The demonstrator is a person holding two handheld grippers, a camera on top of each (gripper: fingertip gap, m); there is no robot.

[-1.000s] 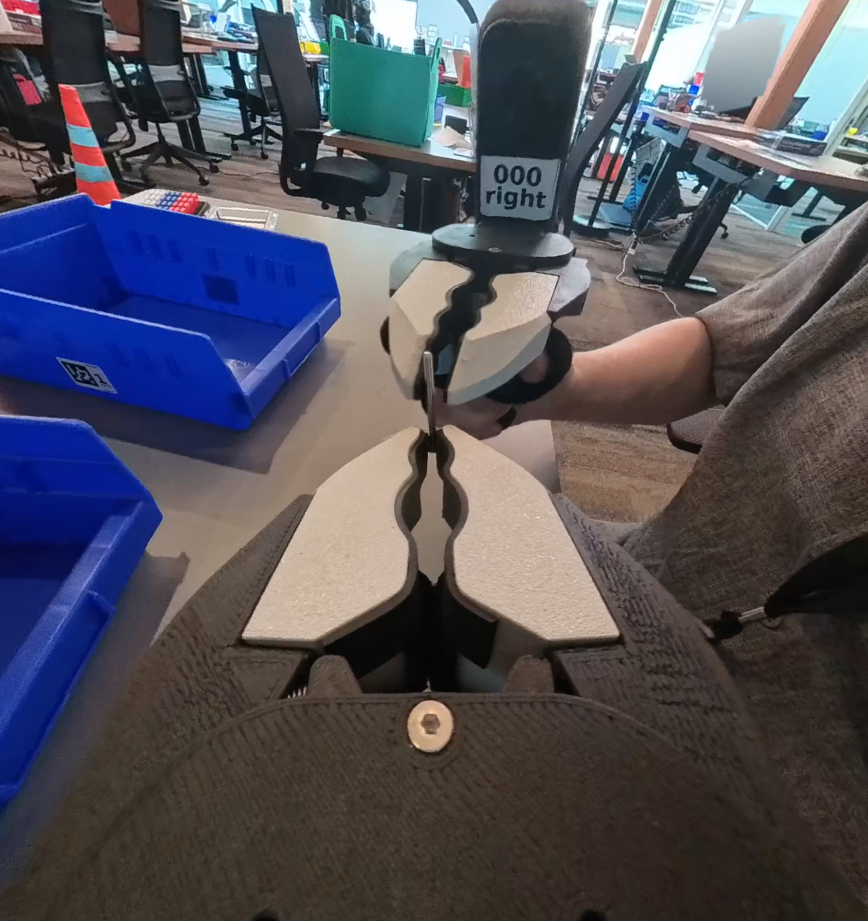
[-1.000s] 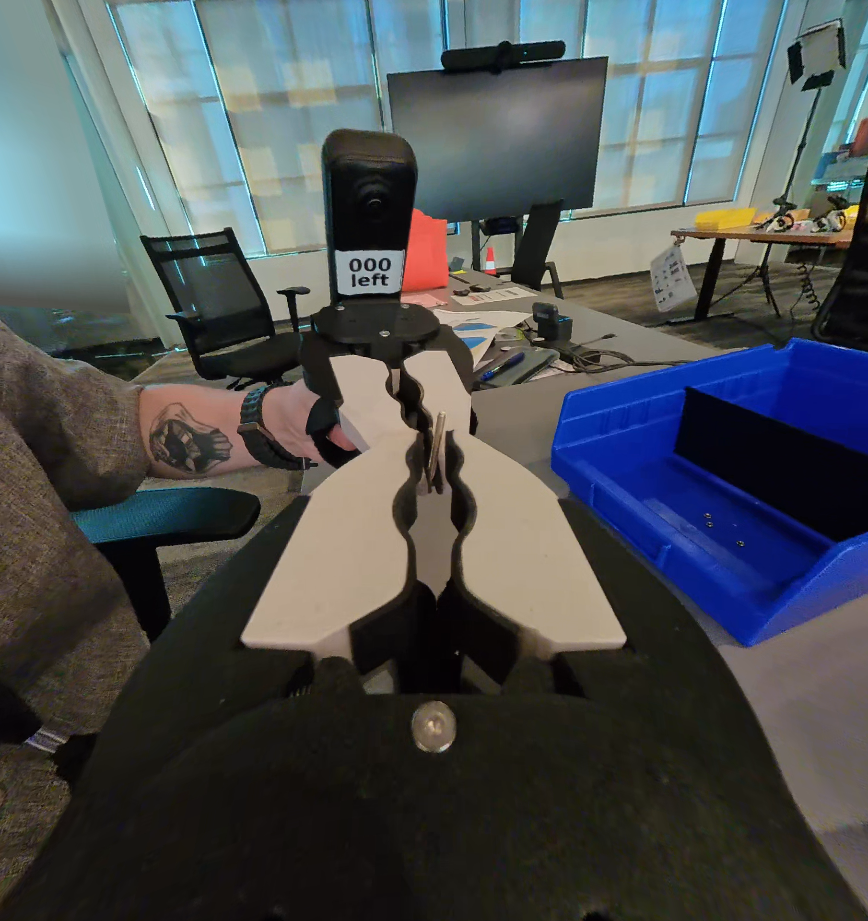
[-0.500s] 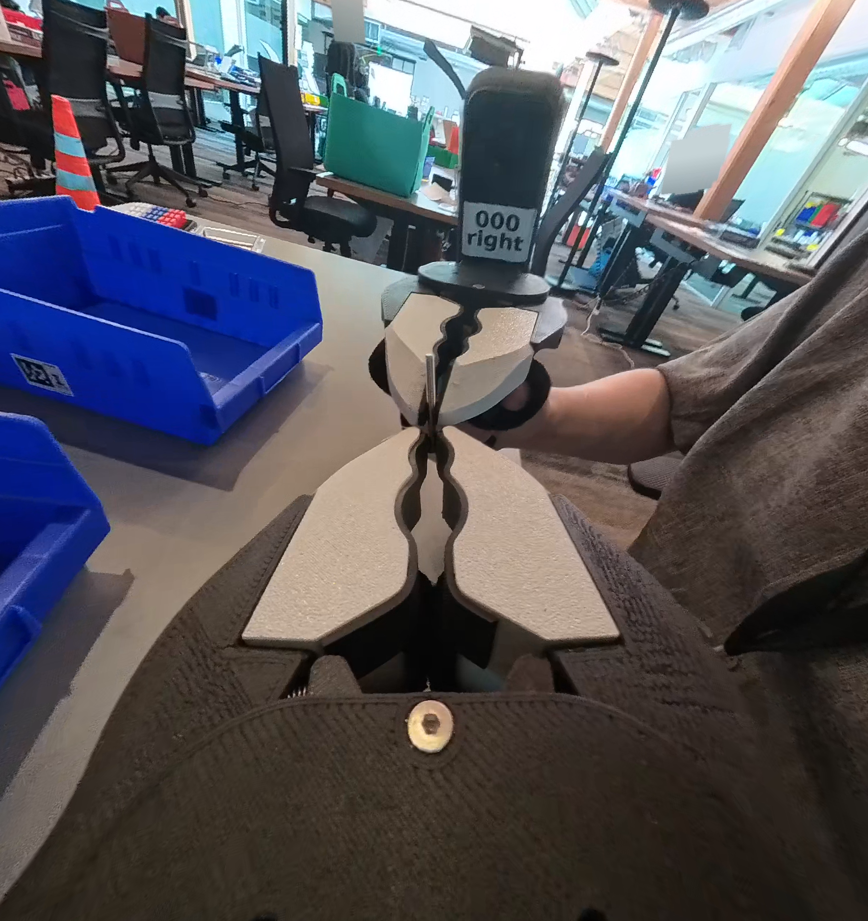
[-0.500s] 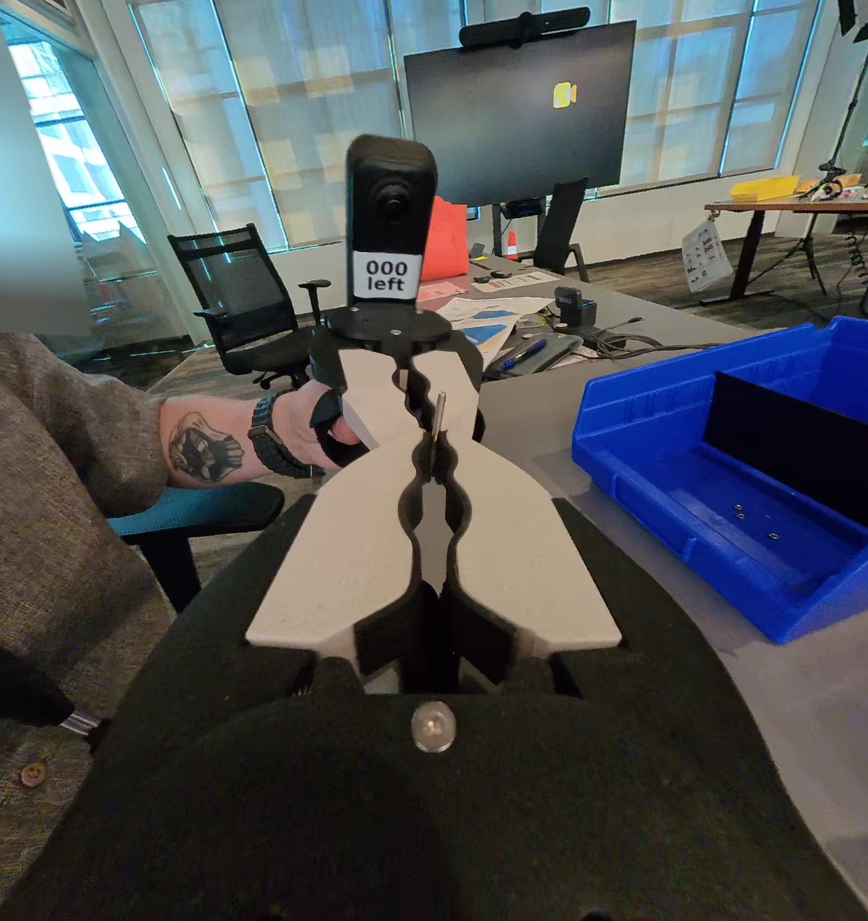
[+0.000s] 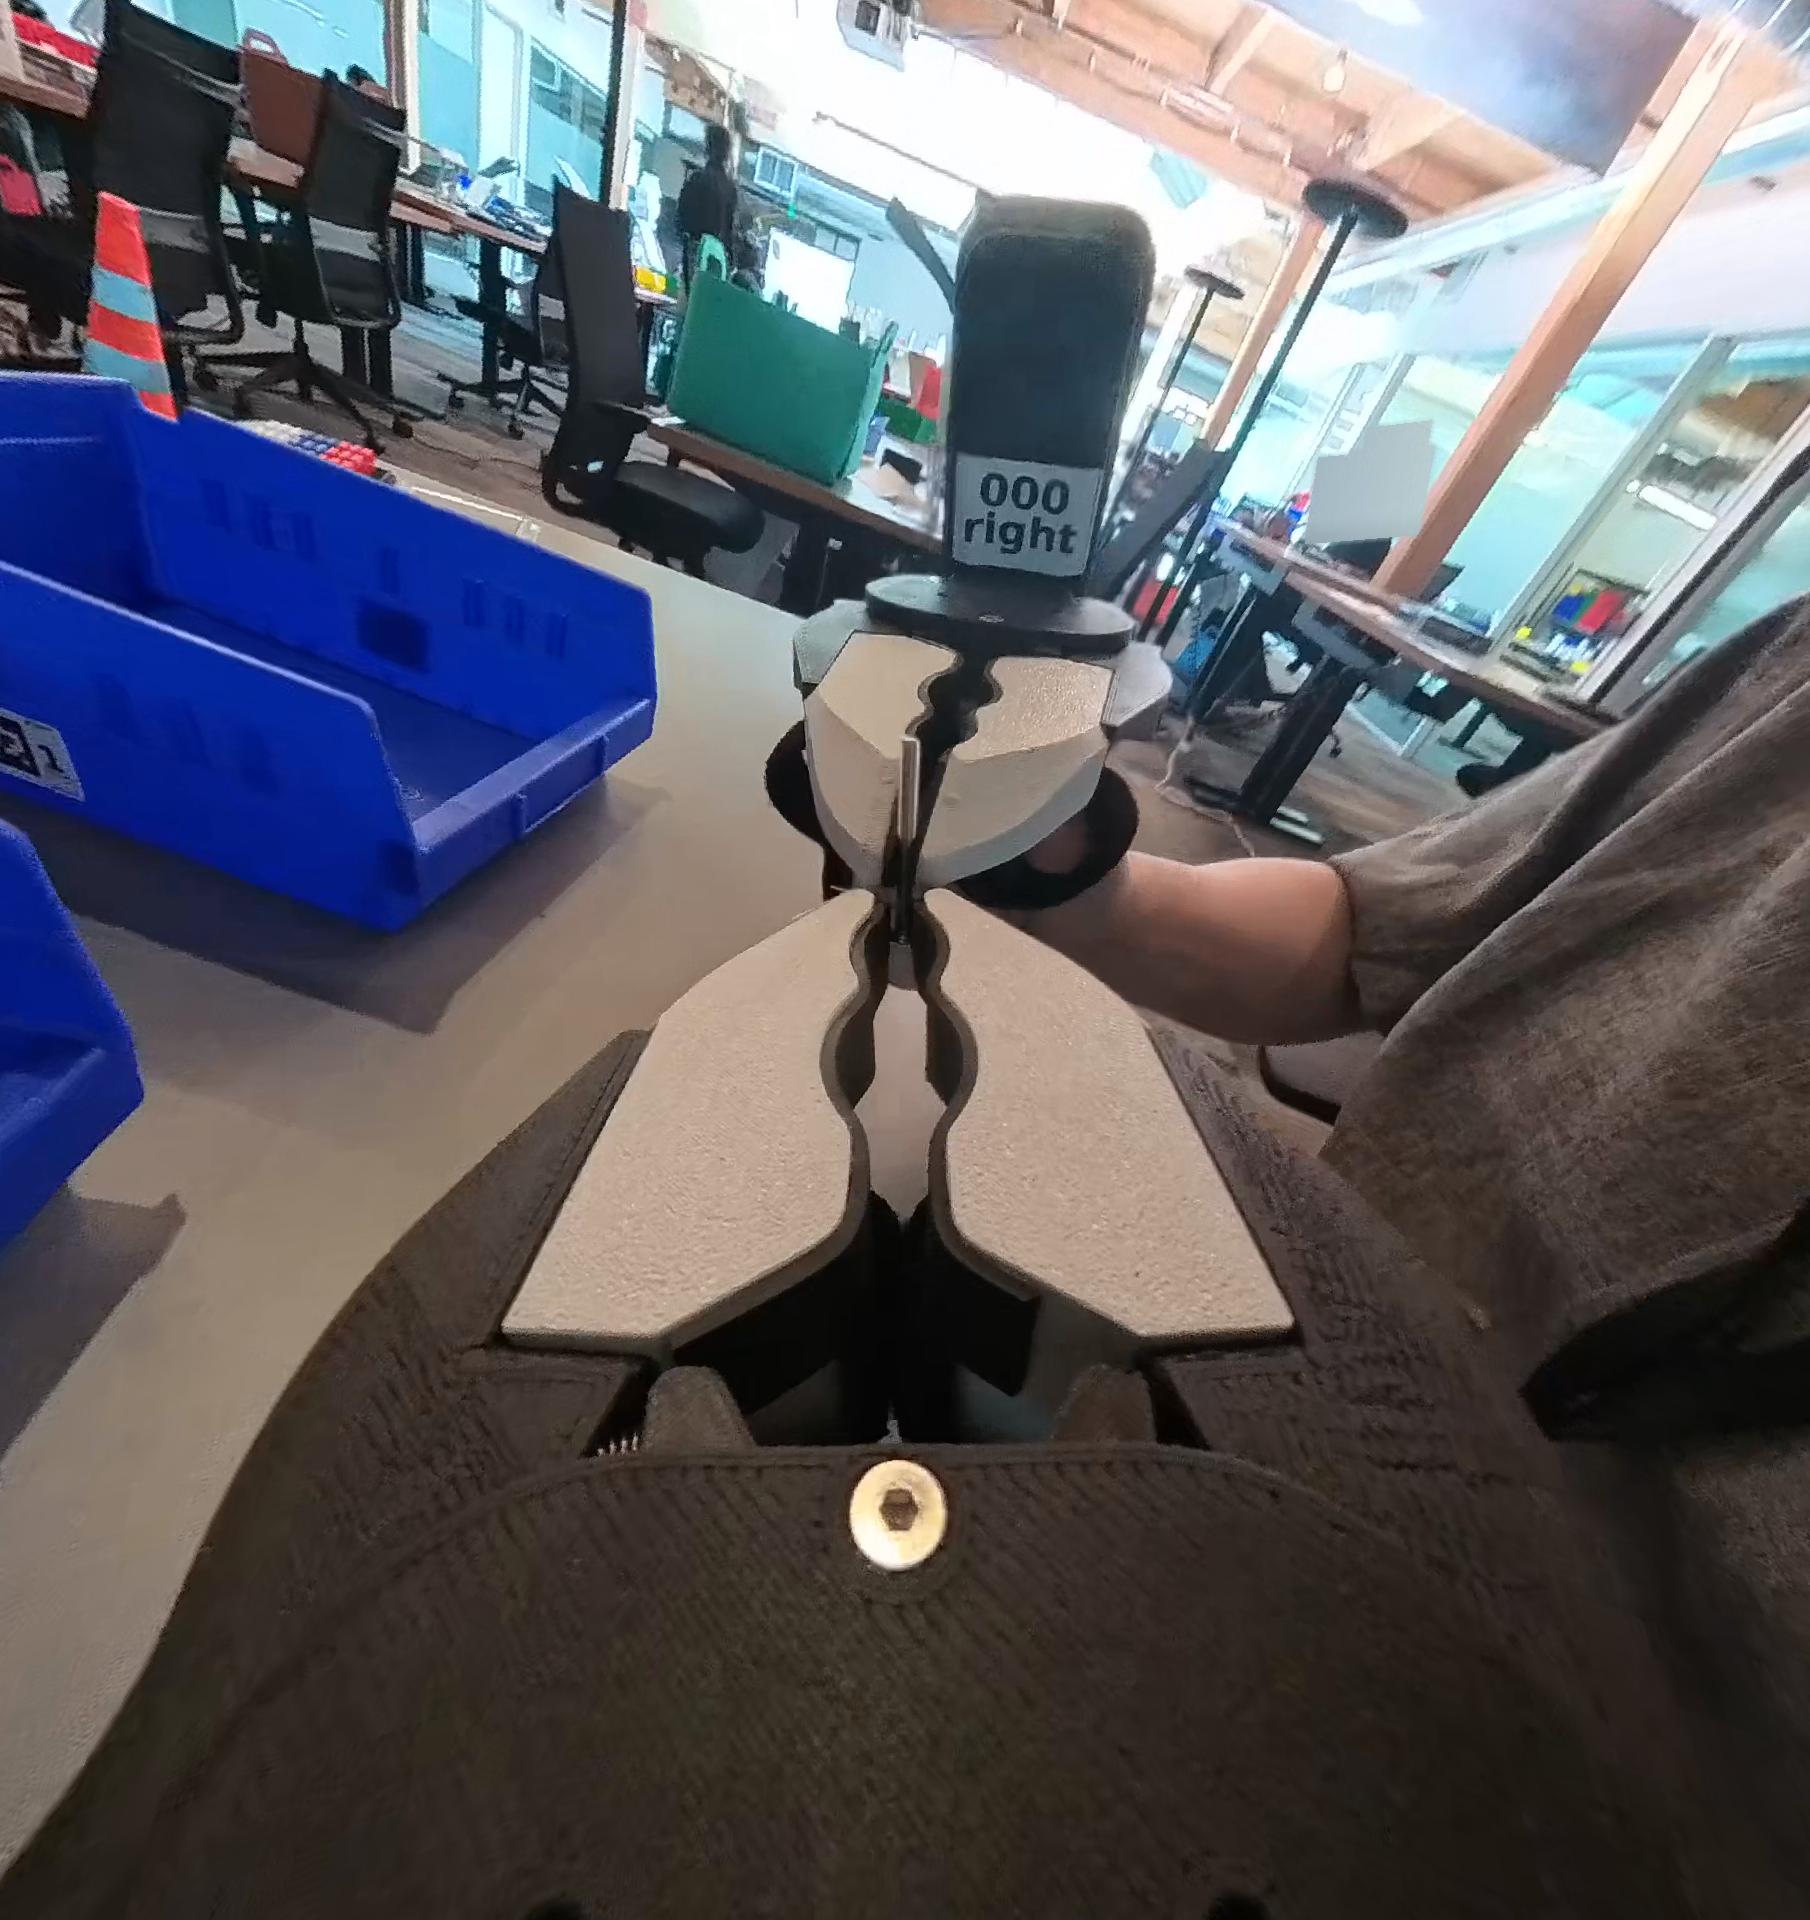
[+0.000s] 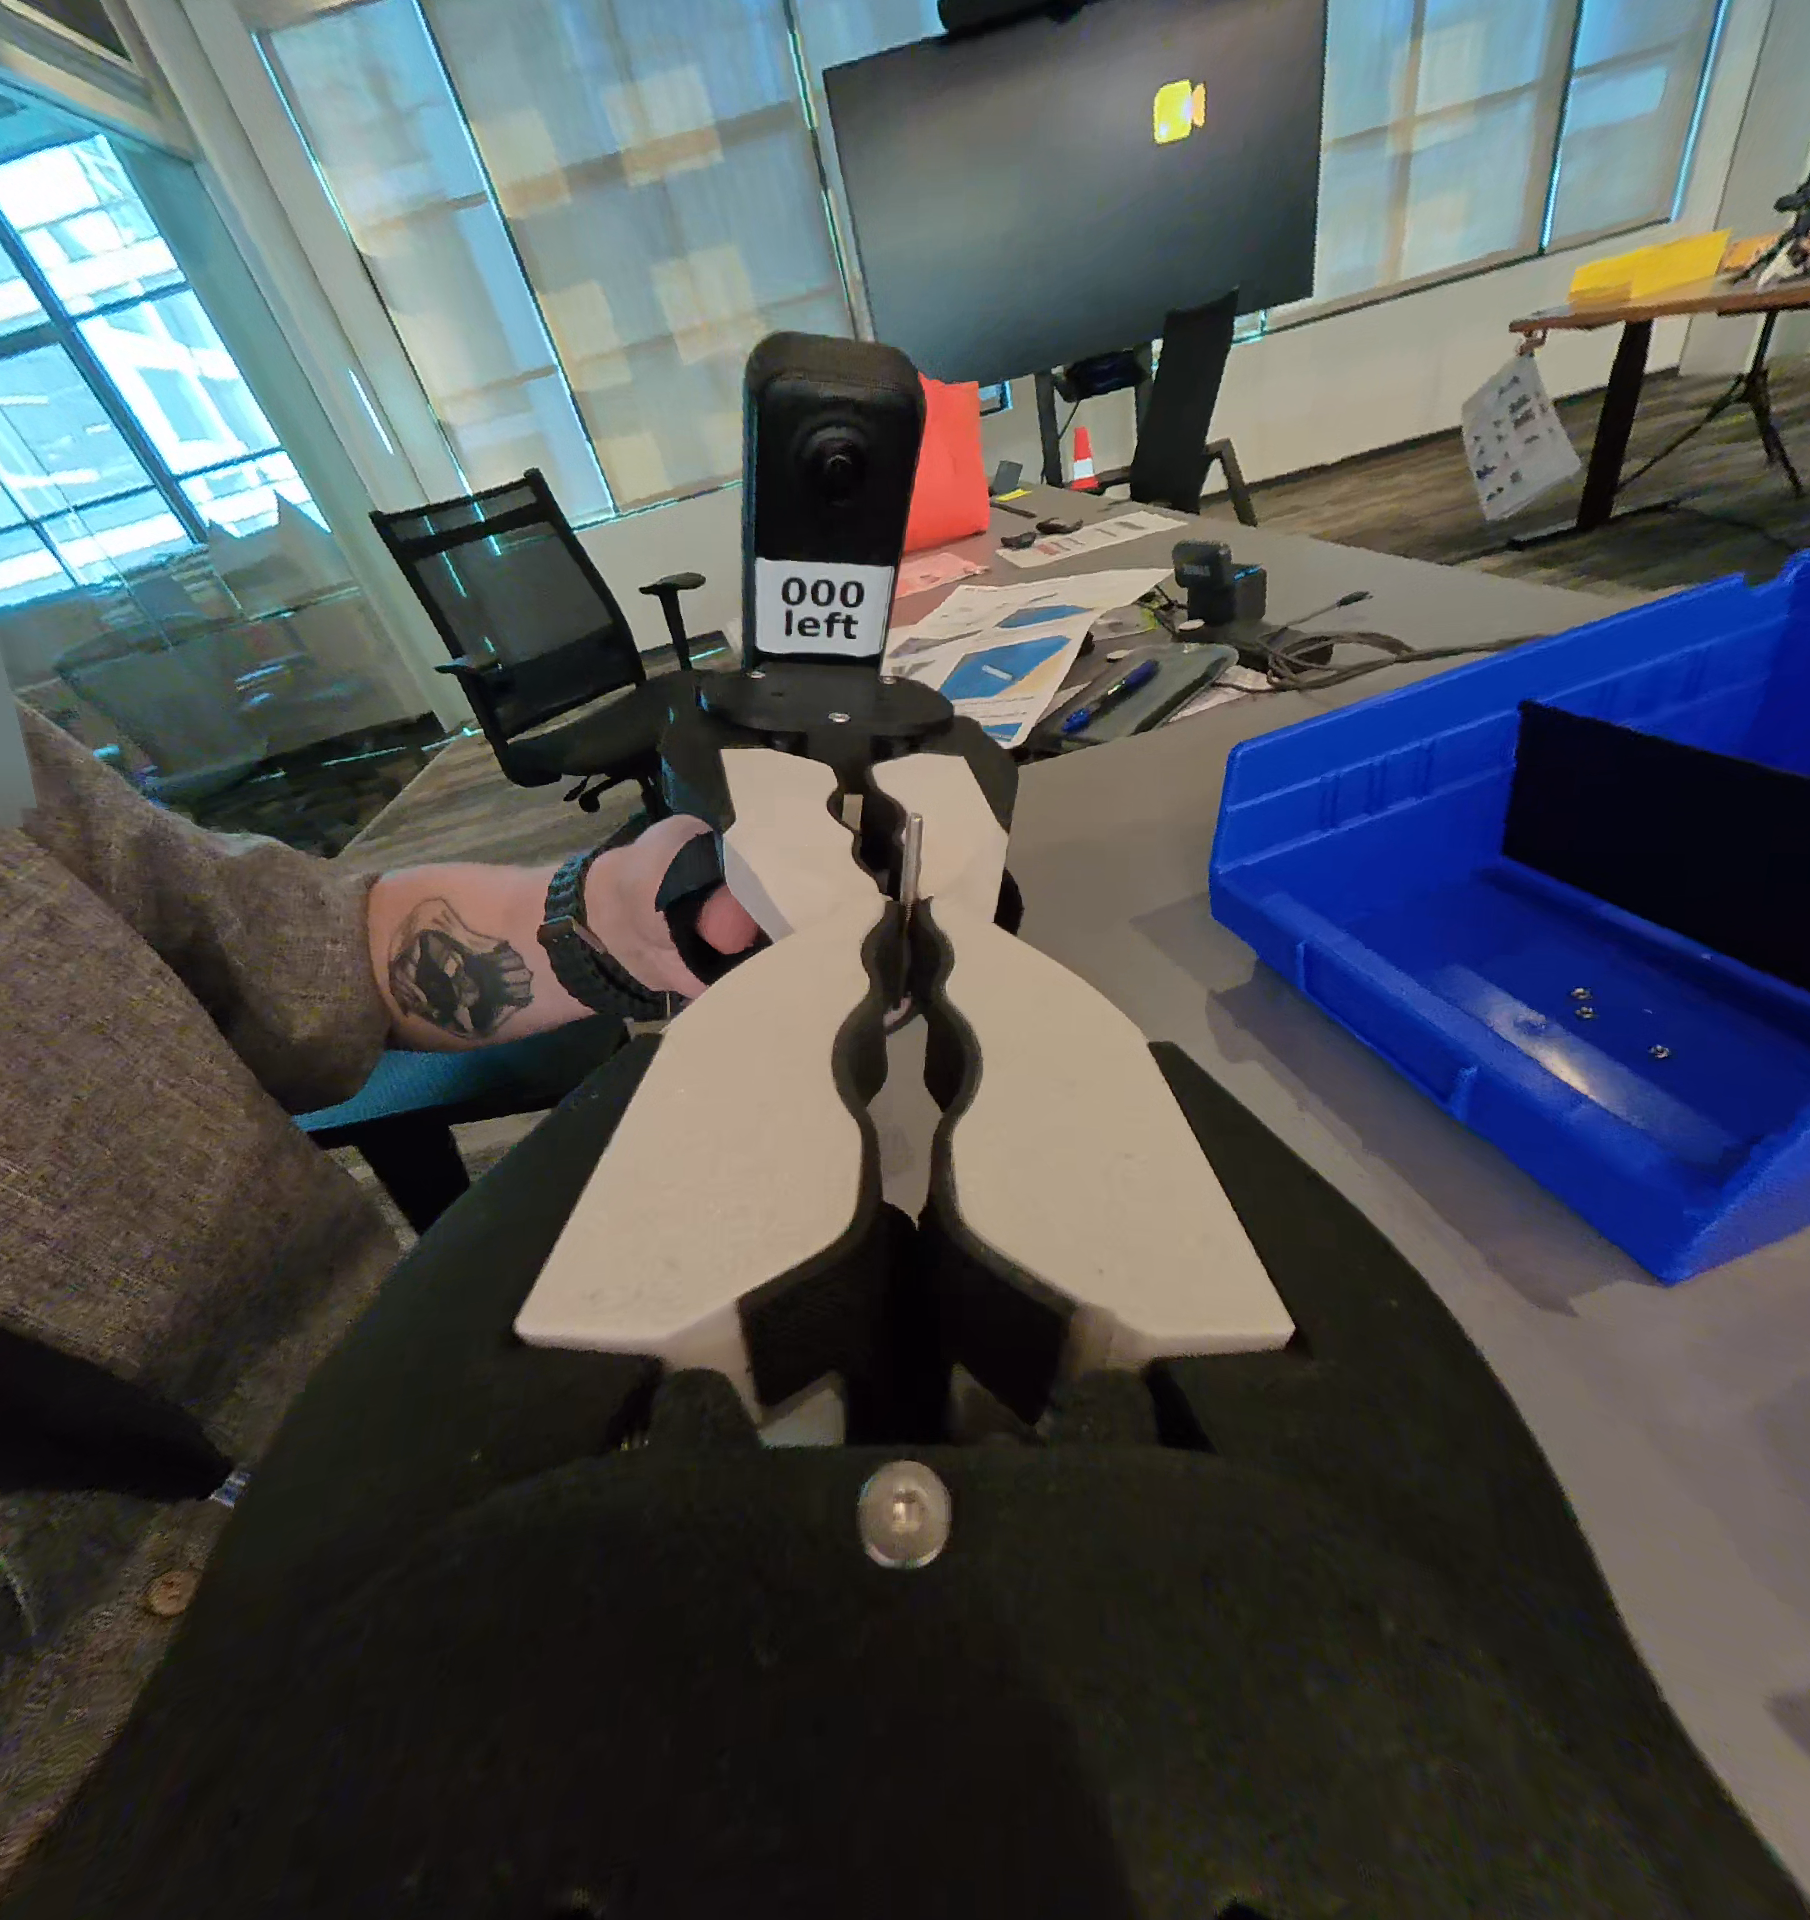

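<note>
A thin metal pin stands upright where my two grippers meet tip to tip above the grey table. My left gripper is shut, with the pin's lower end in its tips. The right gripper's white fingers face it, held by a person's hand. In the right wrist view, my right gripper is shut on the threaded end of the pin. The left gripper's fingers lie just behind the pin. Which gripper bears the pin's weight I cannot tell.
Two blue bins lie left of the left gripper, one farther and one nearer. A blue bin with a black divider and small nuts lies right of the right gripper. Papers and cables are on the table beyond. Less than 4 cm separates the two grippers' tips.
Both grippers have stayed shut and tip to tip and have tilted upward together. The pin, slanted in the right wrist view a second ago, now stands straight. The bins have slid outward in both views.
</note>
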